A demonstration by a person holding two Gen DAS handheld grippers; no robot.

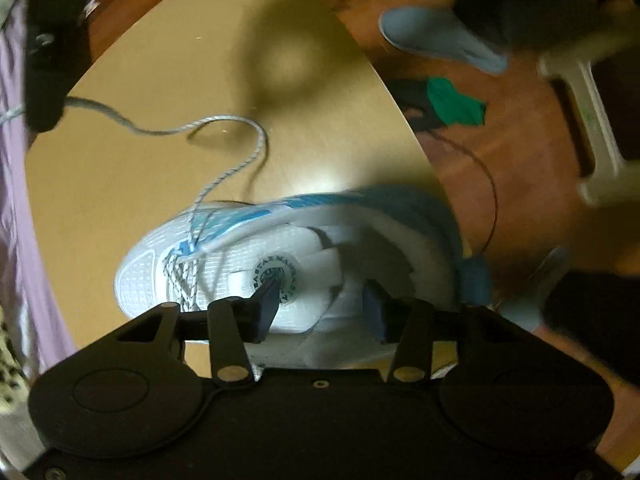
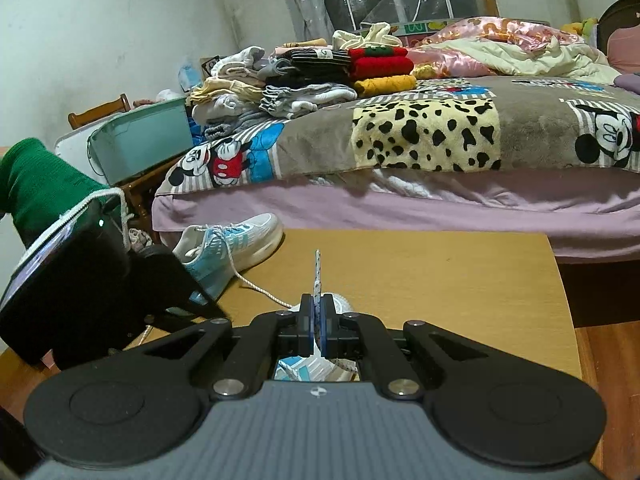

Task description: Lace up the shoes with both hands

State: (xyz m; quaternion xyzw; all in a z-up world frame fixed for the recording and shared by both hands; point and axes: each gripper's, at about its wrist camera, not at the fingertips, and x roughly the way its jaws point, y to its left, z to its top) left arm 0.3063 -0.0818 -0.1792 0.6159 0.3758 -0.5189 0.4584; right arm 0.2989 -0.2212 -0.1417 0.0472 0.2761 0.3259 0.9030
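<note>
A white and blue shoe (image 1: pixel 248 264) lies on the tan wooden table (image 1: pixel 160 60), seen from straight above. My left gripper (image 1: pixel 322 304) stands open over it. One finger (image 1: pixel 266 304) is on the tongue's round logo and the other sits in the shoe's mouth. The speckled lace (image 1: pixel 236 168) rises from the front eyelets, loops and runs off to the upper left. My right gripper (image 2: pixel 316 320) is shut on the lace, whose tip (image 2: pixel 317 264) sticks up between the pads. A second matching shoe (image 2: pixel 232 248) lies at the table's far left.
A bed with a purple sheet (image 2: pixel 400 208) and piles of folded clothes (image 2: pixel 320 76) runs along the table's far edge. On the wooden floor beside the table are a person's feet in grey slippers (image 1: pixel 440 36), a green cloth (image 1: pixel 456 104) and a white stool (image 1: pixel 592 120).
</note>
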